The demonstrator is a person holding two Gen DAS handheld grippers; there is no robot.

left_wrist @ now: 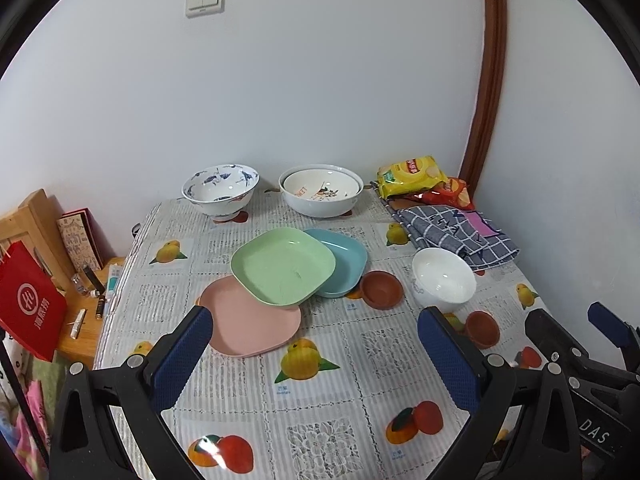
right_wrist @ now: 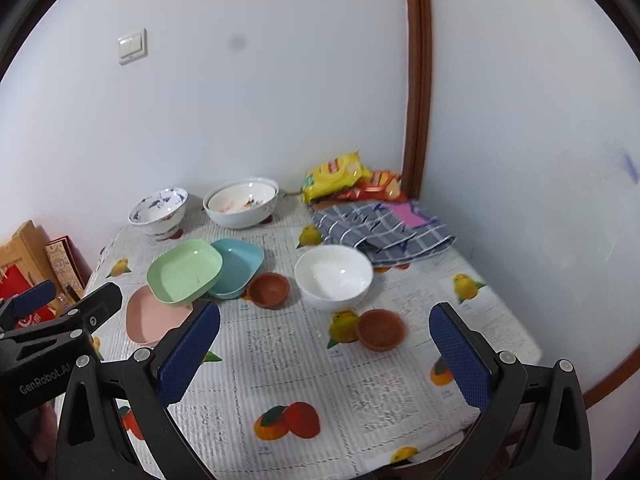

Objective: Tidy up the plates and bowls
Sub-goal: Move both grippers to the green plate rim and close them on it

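A green square plate [left_wrist: 282, 270] [right_wrist: 184, 270] lies tilted across a pink plate [left_wrist: 256, 324] [right_wrist: 150, 318] and a blue plate [left_wrist: 344, 258] [right_wrist: 238, 262] mid-table. A white bowl [left_wrist: 442, 276] [right_wrist: 334, 276] stands to their right, with two small brown dishes [left_wrist: 382, 289] [left_wrist: 482, 328] [right_wrist: 268, 289] [right_wrist: 380, 328] near it. At the back stand a blue-patterned bowl [left_wrist: 221, 188] [right_wrist: 158, 210] and a large white bowl with a smaller one inside [left_wrist: 320, 194] [right_wrist: 241, 202]. My left gripper [left_wrist: 316, 330] is open and empty above the near table, before the pink plate. My right gripper [right_wrist: 326, 326] is open and empty, before the white bowl.
The table has a fruit-print cloth [left_wrist: 320, 400] [right_wrist: 304, 364]. A grey checked towel [left_wrist: 460, 236] [right_wrist: 384, 228] and snack bags [left_wrist: 416, 176] [right_wrist: 340, 174] lie at the back right by the wall. Left of the table, a low wooden stand holds a red bag [left_wrist: 28, 304] and small items.
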